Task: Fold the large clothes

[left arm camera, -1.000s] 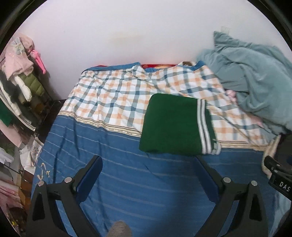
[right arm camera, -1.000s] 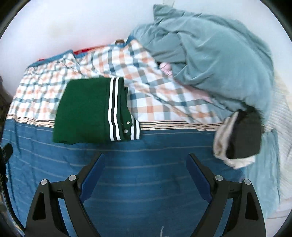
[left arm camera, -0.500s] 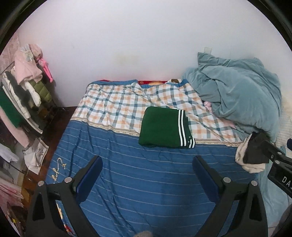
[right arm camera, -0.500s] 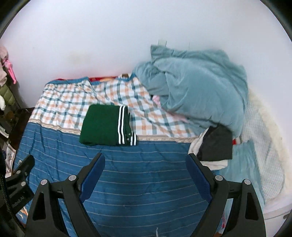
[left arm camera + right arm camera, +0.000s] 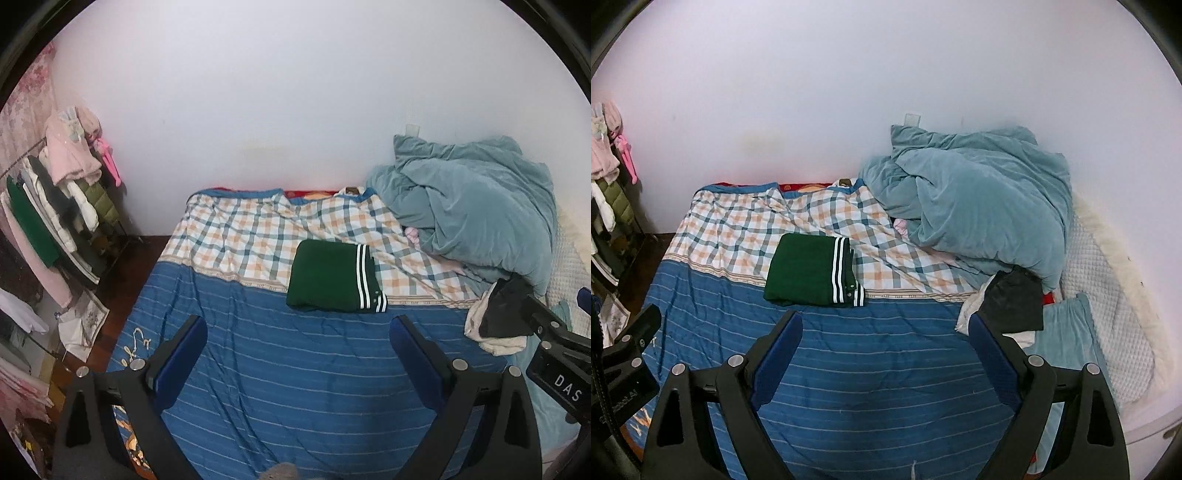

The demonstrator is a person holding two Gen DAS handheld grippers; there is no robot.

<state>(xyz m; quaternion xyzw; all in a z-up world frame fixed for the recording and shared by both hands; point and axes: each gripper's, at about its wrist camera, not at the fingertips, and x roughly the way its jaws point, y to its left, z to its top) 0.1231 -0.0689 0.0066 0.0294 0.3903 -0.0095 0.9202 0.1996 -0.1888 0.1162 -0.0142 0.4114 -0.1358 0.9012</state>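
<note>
A green garment with white stripes (image 5: 332, 280) lies folded in a neat rectangle on the bed (image 5: 295, 369), across the line between the plaid and blue striped parts of the sheet. It also shows in the right wrist view (image 5: 812, 275). My left gripper (image 5: 298, 332) is open and empty, held well back from the garment above the blue sheet. My right gripper (image 5: 885, 328) is open and empty too, at a similar distance. The right gripper's body shows at the right edge of the left wrist view (image 5: 554, 354).
A crumpled teal duvet (image 5: 979, 206) is heaped at the bed's far right. A pile of black and cream clothes (image 5: 1008, 306) lies by it, with a white quilted pad (image 5: 1108, 314) beyond. A clothes rack (image 5: 55, 206) stands left of the bed.
Both grippers have pulled back and up from the folded green garment, which now looks smaller and farther. More of the bed, wall and clothes rack has come into view.
</note>
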